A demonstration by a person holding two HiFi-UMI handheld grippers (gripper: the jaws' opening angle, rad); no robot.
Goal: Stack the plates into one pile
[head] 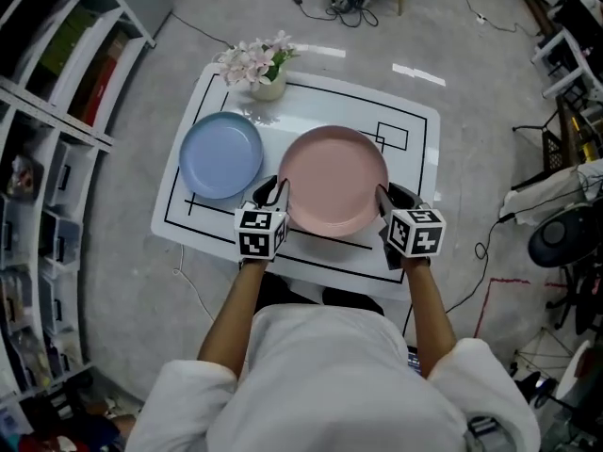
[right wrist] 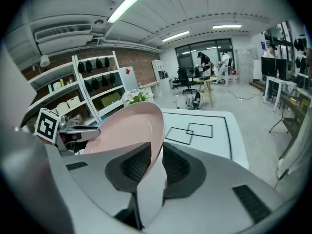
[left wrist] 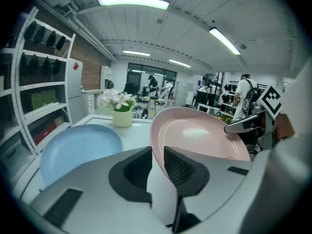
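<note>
A pink plate (head: pixel 333 179) hangs a little above the white table (head: pixel 415 125), held by its two opposite rims. My left gripper (head: pixel 276 188) is shut on the plate's left rim, and in the left gripper view the rim (left wrist: pixel 200 135) sits between the pads of that gripper (left wrist: pixel 157 160). My right gripper (head: pixel 388 196) is shut on the right rim, and the right gripper view shows the plate (right wrist: pixel 129 126) wedged in that gripper (right wrist: pixel 156 162). A blue plate (head: pixel 220 154) lies flat on the table to the left of the pink one, also seen as the blue plate (left wrist: pixel 78 150).
A vase of pale flowers (head: pixel 264 69) stands at the table's far edge behind the blue plate. Black tape lines (head: pixel 394 136) mark the tabletop. Shelving (head: pixel 47 111) runs along the left; cables and a chair base (head: pixel 565 238) are on the floor at right.
</note>
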